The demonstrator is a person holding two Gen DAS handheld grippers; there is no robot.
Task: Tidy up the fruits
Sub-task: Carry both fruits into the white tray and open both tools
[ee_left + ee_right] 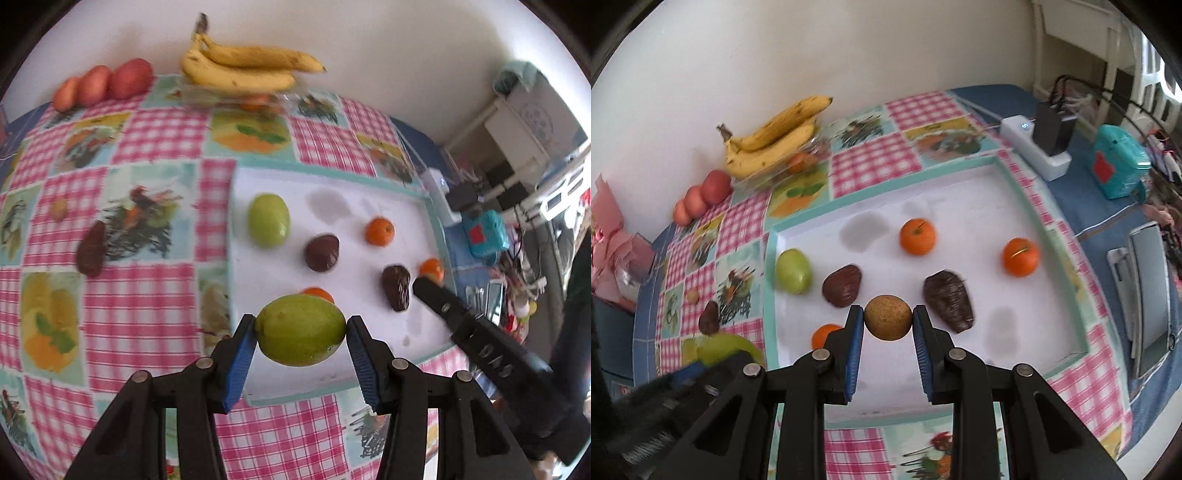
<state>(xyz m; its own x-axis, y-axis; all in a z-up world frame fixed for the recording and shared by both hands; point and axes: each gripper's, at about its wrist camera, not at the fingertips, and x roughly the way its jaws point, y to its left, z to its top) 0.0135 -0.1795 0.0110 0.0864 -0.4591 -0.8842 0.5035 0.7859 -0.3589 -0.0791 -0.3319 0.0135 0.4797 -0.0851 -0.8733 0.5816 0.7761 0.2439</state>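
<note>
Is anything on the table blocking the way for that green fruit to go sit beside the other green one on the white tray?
Nothing visible does. The left gripper holds the green fruit above the white tray's near edge; the bare tray surface before the other green fruit is open. The nearest small orange lies just to the right.

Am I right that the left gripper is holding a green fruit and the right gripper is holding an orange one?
Not quite. The left gripper does hold a green fruit, but the right gripper is shut on a small brown round fruit, not an orange one, as the right wrist view shows.
</note>
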